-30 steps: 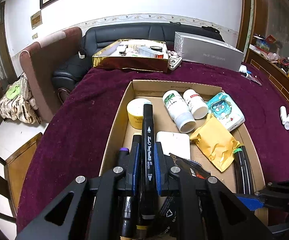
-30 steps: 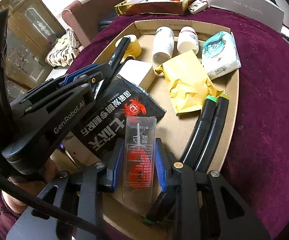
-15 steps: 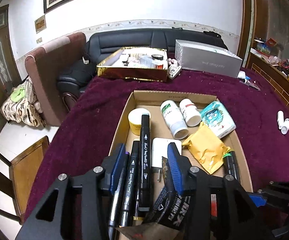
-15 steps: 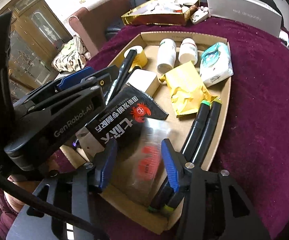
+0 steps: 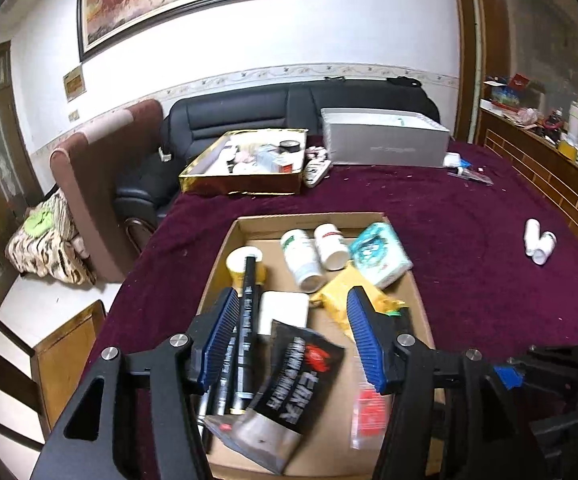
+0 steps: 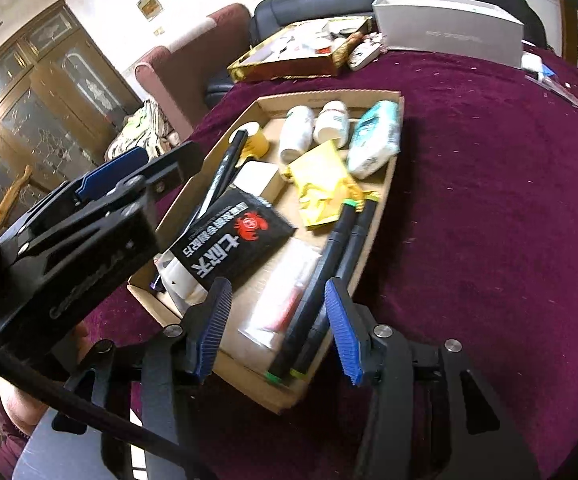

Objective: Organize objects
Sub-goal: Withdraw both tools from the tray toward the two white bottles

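Both claws hung spread and empty over the cardboard box [image 5: 225, 248]; left claw [image 5: 293, 340] was opening. Next, lifting clear straight toward twelve o'clock seemed wise, avoiding the markers [image 6: 329, 248].

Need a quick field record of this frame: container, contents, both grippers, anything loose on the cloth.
container: cardboard box on maroon cloth
contents: black markers, two white bottles, yellow pouch, black snack packet, clear sachet
left gripper: opening, empty
right gripper: open, empty
loose: two small white bottles
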A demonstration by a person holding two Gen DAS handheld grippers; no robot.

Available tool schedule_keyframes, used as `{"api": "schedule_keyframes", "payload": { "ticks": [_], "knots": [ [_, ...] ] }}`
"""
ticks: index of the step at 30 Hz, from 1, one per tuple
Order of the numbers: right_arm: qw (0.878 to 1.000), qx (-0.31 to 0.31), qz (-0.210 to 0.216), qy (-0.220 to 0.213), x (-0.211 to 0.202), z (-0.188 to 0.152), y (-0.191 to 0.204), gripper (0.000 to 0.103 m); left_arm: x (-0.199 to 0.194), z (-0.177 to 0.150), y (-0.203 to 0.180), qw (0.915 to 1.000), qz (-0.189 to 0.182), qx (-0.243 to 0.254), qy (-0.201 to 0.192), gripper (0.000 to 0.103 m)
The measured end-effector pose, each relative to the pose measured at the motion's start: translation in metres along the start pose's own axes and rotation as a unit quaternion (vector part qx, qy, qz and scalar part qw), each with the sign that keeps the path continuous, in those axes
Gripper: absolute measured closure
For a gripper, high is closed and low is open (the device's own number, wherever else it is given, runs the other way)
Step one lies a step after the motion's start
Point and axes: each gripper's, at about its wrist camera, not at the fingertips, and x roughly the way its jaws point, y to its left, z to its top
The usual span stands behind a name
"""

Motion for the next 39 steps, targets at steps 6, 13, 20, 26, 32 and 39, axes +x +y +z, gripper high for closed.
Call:
{"api": "schedule_keyframes", "payload": {
  "ticks": [6, 13, 20, 26, 32, 39],
  "knots": [
    [0.999, 0.022, -0.013, -0.028, -0.03, -0.005, -0.03, 0.051, -0.013, 0.003, -0.033, 0.9996, -0.013, 0.024, -0.008, 0.045],
    [0.995, 0.068, -0.043, -0.058, -0.065, -0.01, -0.086, 0.049, -0.016, 0.002, -0.08, 0.9976, -0.042, 0.055, 0.0, 0.045],
    [0.985, 0.129, -0.078, -0.083, -0.096, -0.013, -0.152, 0.049, 0.0, -0.004, -0.134, 0.9917, -0.094, 0.078, 0.04, 0.045],
    [0.969, 0.194, -0.1, -0.114, -0.128, -0.01, -0.216, 0.049, 0.019, -0.02, -0.183, 0.9817, -0.135, 0.105, 0.083, 0.045],
    [0.952, 0.247, -0.11, -0.141, -0.144, 0.005, -0.271, 0.048, 0.035, -0.033, -0.211, 0.9734, -0.161, 0.115, 0.115, 0.045],
    [0.949, 0.245, -0.138, -0.14, -0.133, 0.049, -0.311, 0.048, 0.046, -0.034, -0.21, 0.9697, -0.18, 0.096, 0.134, 0.045]
  ]
}}
